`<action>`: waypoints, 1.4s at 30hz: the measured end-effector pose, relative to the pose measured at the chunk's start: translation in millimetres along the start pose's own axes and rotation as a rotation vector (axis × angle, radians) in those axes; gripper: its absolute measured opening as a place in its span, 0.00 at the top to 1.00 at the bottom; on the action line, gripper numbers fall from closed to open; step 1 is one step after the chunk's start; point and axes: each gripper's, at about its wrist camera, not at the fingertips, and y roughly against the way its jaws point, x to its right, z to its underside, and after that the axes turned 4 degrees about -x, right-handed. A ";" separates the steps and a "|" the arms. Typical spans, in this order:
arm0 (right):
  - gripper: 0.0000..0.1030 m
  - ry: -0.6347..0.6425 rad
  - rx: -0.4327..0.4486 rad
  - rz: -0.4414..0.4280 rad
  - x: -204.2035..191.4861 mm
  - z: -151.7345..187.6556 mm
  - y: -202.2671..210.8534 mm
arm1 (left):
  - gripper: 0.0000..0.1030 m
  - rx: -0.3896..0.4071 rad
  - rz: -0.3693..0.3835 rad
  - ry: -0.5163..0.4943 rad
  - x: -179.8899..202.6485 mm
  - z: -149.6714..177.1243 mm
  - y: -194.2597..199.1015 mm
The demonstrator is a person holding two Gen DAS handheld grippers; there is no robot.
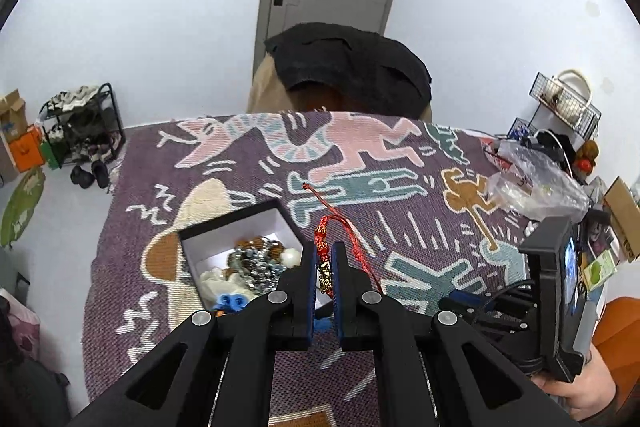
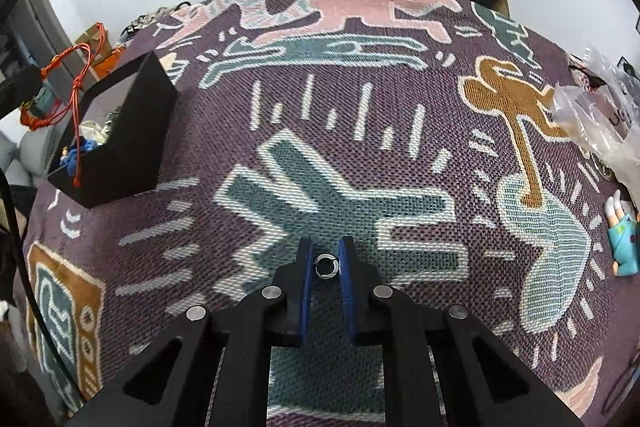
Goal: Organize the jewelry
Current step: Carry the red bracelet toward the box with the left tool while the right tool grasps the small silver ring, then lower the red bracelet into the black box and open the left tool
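Landmark: the black box [image 1: 240,239] is standing open on the patterned cloth [image 1: 400,227]; all places below are given relative to it
Already in the box: a heap of jewelry [image 1: 252,263] is lying inside, with beads, a metal chain and some blue pieces, so a good part of the sorting is looking finished
Left gripper [image 1: 325,267]: it is clamping fully closed on a red cord bracelet [image 1: 323,251] with a gold charm, just at the box's near right corner; the loose cord ends are hanging past the box edge
Right gripper [image 2: 326,263]: its jaws are standing narrow around a small silver ring [image 2: 327,265] lying on the cloth, well apart from the box, to its right; the pads are seeming to touch the ring, but this is hard to tell
Still left: the bracelet and the ring are not yet inside the box
Other things: a plastic bag [image 1: 532,183] is lying far right of the box; whether it is holding more jewelry cannot be told
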 end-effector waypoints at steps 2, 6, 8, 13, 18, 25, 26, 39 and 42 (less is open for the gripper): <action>0.86 0.003 0.022 -0.005 -4.0 -0.2 7.0 | 0.93 0.007 -0.003 0.007 -4.2 -0.3 3.7; 0.86 0.004 0.074 -0.011 -10.1 -4.2 26.9 | 0.93 0.017 -0.012 0.023 -13.7 -0.7 8.5; 0.86 0.004 0.094 -0.015 -12.2 -6.8 34.5 | 0.93 0.018 -0.015 0.033 -18.7 -0.7 8.4; 0.86 0.012 0.150 -0.039 -19.2 -13.7 55.8 | 0.93 0.021 -0.025 0.079 -32.8 0.1 5.9; 0.86 0.022 0.193 -0.066 -30.5 -20.6 70.8 | 0.93 0.014 -0.050 0.111 -43.4 1.3 -1.6; 0.86 0.040 0.223 -0.118 -51.3 -32.4 79.1 | 0.92 -0.020 -0.044 0.140 -56.1 0.3 -13.1; 0.86 0.045 0.225 -0.124 -55.6 -34.3 79.4 | 0.91 -0.025 -0.045 0.143 -57.7 0.1 -13.8; 0.86 0.112 0.218 -0.203 -110.0 -58.4 70.3 | 0.27 0.045 -0.058 0.212 -94.3 8.5 13.6; 0.86 0.123 0.210 -0.220 -121.8 -62.6 65.3 | 0.27 0.057 -0.071 0.235 -106.4 11.1 20.4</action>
